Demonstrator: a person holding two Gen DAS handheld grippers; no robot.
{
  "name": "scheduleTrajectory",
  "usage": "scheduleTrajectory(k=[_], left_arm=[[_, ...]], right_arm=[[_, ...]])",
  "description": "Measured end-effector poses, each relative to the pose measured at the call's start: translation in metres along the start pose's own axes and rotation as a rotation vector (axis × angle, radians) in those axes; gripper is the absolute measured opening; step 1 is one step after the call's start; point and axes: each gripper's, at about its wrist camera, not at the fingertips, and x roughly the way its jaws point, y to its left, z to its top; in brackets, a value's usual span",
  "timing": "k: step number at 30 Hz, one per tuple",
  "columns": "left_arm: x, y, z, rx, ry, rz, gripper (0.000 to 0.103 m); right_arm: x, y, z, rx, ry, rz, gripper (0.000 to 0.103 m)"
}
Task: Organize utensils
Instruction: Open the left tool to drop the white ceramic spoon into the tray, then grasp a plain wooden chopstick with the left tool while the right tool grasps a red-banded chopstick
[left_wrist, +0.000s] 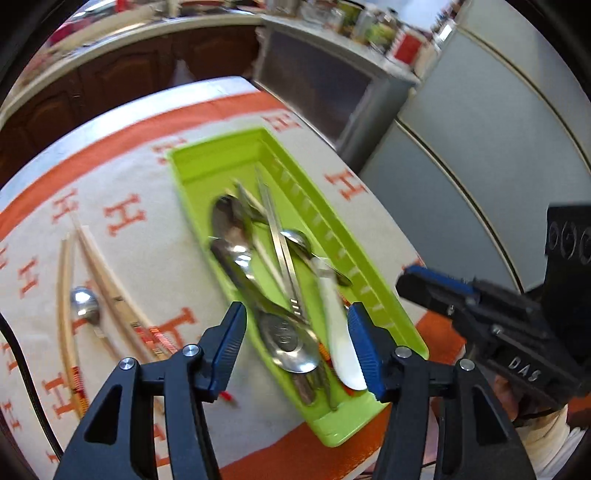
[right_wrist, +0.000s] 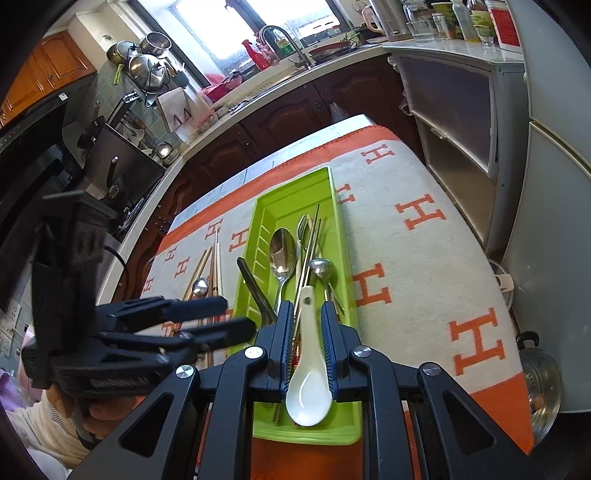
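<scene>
Glossy green plastic tray (right_wrist: 341, 236), shiny metal spoons (right_wrist: 282, 247), glossy white ceramic-looking spoon (right_wrist: 308, 384), woven cloth (right_wrist: 424, 266).

A bright window (right_wrist: 255, 33) lit a kitchen with dark wooden cabinets (right_wrist: 280, 110), a sink faucet (right_wrist: 284, 40), and hanging steel pots (right_wrist: 147, 62).

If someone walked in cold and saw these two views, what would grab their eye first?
Probably the bright green tray on the orange-and-white lettered cloth, crowded with metal cutlery. Next, the white ceramic spoon lying in the tray's near end, between the right gripper's blue pads. Left of the tray, wooden chopsticks and a small metal spoon lie loose on the cloth.
</scene>
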Motion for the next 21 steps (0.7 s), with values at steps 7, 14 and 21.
scheduleTrajectory(k=[7,14,21], left_arm=[[-0.03,0.031,-0.019,-0.086,-0.047,0.112,0.055],[-0.047,0.077,-0.053,-0.204,-0.053,0.207,0.055],[-0.066,0.126,-0.08,-0.326,-0.078,0.293,0.055]], right_arm=[[0.009,0.02,-0.002,-0.048,0.023,0.016,0.015],[0.022,0.046,-0.003,-0.091,0.054,0.04,0.015],[0.039,0.095,-0.004,-0.201,0.097,0.079,0.015]])
